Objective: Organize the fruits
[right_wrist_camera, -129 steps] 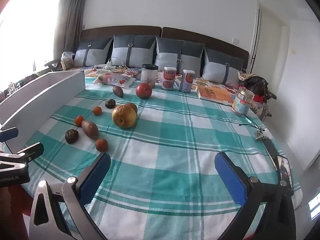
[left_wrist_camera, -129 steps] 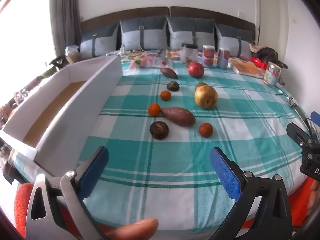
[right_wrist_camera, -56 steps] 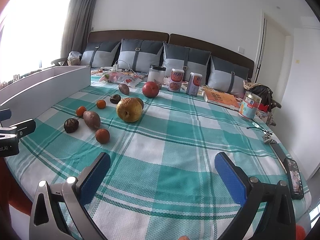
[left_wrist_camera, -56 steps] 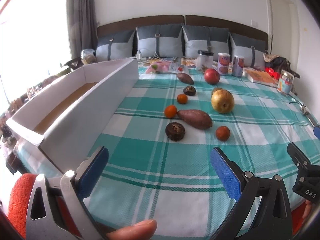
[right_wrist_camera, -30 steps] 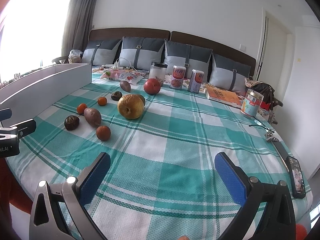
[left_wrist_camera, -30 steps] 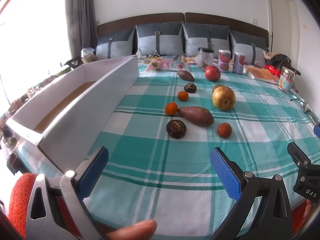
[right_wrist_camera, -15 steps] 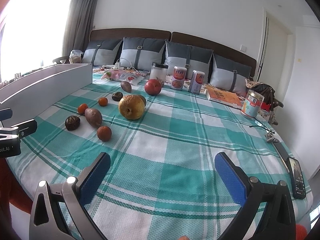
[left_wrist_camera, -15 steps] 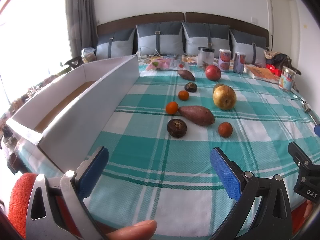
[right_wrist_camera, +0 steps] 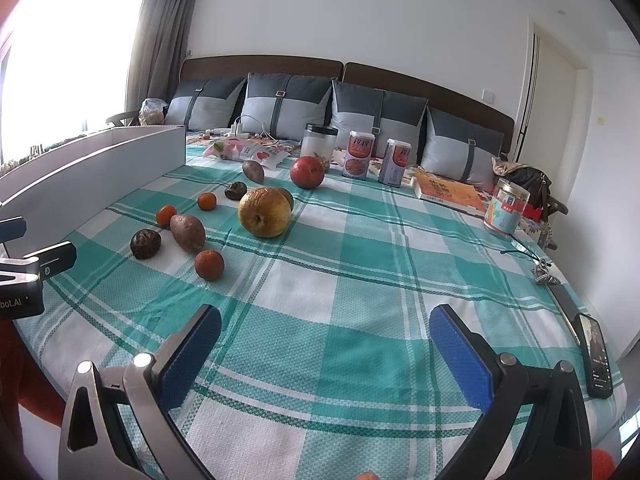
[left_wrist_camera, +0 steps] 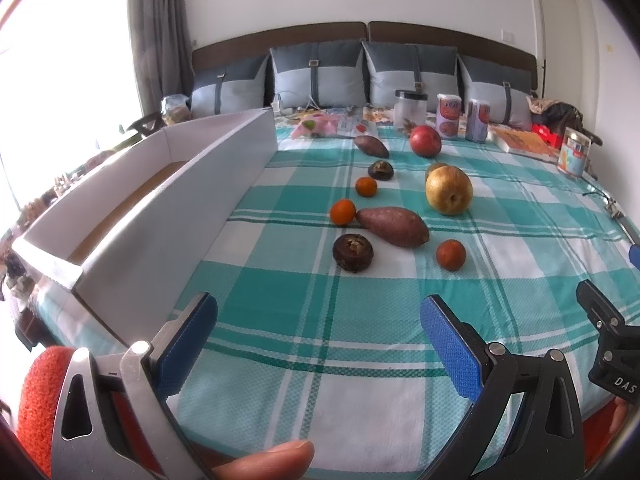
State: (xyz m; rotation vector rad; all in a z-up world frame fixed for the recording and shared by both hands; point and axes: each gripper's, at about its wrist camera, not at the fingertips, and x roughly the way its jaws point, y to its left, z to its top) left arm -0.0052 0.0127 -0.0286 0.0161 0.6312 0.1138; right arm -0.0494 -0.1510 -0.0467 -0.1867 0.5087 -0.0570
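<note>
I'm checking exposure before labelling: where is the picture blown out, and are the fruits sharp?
Left wrist view: window at left washes to white; yellow round pear and purple sweet potato look sharp. Right wrist view: same glare top left; straight lines bow towards the edges.

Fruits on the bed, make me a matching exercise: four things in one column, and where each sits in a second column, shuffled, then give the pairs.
Column one:
1. yellow pear
2. red apple
3. white box
4. smartphone

Column two:
A. along the bed's left edge
B. at the bed's right edge
C. far end, in front of the cans
D. mid-bed, right of the near sweet potato

Pairs: 1-D, 2-C, 3-A, 4-B
</note>
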